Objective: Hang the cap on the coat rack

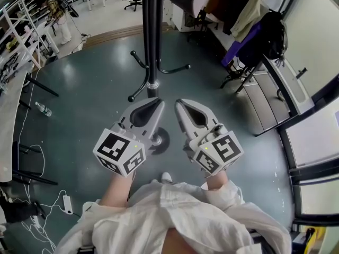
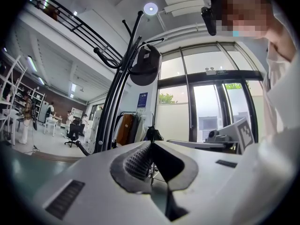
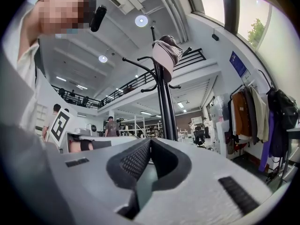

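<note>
The cap (image 3: 165, 54) hung atop the coat rack (image 3: 166, 108), so the job looked done (nothing left to carry), and the left gripper (image 2: 151, 145) and right gripper (image 3: 150, 141), both pressed together on nothing, probably needed only to back away.

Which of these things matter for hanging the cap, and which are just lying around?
For the job: cap, hung on the coat rack; left hand-held gripper and right hand-held gripper, both shut, empty.
Lying about: bottle, power strip, jackets, backpack.
</note>
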The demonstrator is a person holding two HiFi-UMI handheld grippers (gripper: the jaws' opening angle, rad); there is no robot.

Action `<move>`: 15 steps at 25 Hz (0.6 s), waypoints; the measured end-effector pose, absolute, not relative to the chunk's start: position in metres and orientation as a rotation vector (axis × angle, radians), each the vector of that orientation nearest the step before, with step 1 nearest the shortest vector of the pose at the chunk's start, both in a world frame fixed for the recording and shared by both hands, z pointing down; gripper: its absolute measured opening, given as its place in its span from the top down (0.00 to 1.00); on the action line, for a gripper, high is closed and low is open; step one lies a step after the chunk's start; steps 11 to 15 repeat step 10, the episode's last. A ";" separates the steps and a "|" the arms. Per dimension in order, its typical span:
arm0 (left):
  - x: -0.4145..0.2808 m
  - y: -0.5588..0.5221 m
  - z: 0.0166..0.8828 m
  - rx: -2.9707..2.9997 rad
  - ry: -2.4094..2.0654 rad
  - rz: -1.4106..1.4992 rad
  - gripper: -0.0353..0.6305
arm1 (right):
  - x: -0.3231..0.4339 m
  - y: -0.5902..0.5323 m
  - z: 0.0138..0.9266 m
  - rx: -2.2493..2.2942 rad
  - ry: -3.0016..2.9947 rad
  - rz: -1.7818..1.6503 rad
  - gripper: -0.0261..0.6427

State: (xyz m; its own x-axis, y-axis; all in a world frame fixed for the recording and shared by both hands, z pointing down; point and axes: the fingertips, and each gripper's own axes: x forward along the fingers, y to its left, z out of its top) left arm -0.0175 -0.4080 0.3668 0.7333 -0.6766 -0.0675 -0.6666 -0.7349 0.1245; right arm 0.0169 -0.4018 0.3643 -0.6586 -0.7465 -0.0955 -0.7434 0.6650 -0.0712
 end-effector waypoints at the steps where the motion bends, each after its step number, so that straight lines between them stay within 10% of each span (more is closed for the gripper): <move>1: -0.017 -0.407 0.367 2.838 -1.101 -0.166 0.91 | 0.017 -0.401 0.364 -1.241 2.760 -0.038 0.96; 15: -0.018 -0.405 0.370 2.836 -1.108 -0.168 0.91 | 0.014 -0.401 0.366 -1.254 2.758 -0.044 0.96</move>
